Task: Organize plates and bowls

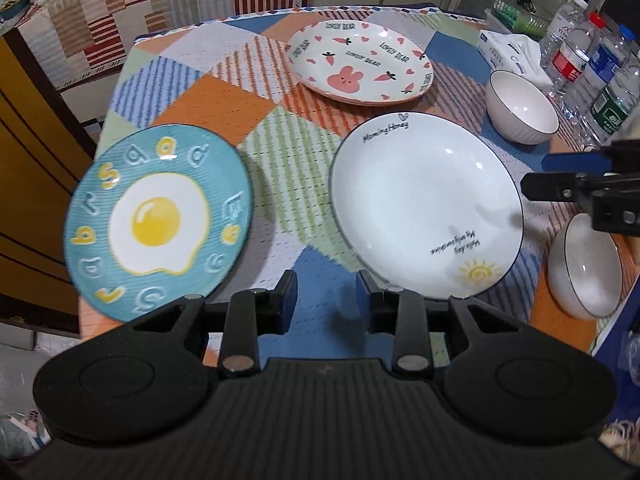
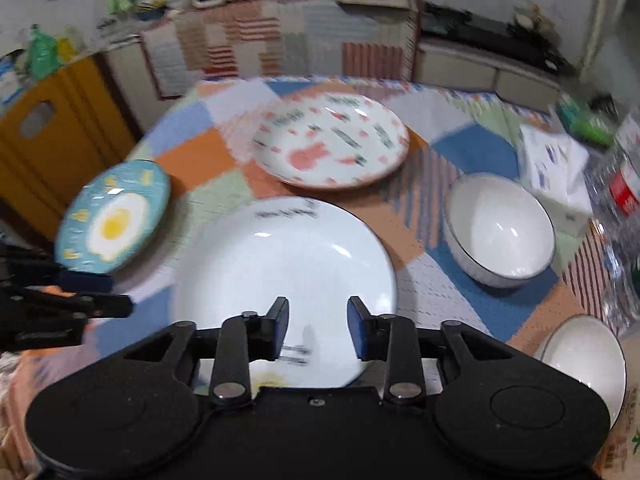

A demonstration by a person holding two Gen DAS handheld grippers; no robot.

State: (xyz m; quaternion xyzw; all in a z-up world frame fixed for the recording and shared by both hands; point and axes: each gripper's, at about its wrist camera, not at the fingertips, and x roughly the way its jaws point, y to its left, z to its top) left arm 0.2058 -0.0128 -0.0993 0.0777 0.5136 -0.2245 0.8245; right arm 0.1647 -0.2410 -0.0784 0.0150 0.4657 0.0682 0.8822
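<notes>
Crockery spread over patchwork tablecloth [image 1: 224,92], nothing stacked except possibly at far side. Blue egg plate [image 1: 158,222] at left edge of table, partly overhanging. White sun plate [image 1: 424,204] at centre, lettering near far rim, sun motif near front rim. Rabbit plate [image 1: 358,62] beyond it, toward far side; second rim visible beneath, so possibly two plates there, not confirmable. Far white bowl [image 1: 520,106], ribbed outside with dark rim line, upright to right of white sun plate. Near white bowl [image 1: 582,268], also dark-rimmed, at front right corner, apart from the far one. Left gripper [image 1: 328,300] with fingers apart, nothing between blue pads, positioned over bare cloth between blue egg plate and white sun plate, touching neither as far as visible. Right gripper [image 2: 318,326] likewise spread and empty, above front portion of white sun plate; contact with plate not determinable; right wrist view smeared by motion blur. Same right gripper visible at right margin of left wrist view, above near white bowl. Water bottles [image 1: 588,68] grouped at right edge, tissue pack [image 1: 512,54] beside them behind far white bowl, green basket [image 1: 520,14] farther back. Yellow cabinet [image 1: 28,152] to left of table.
</notes>
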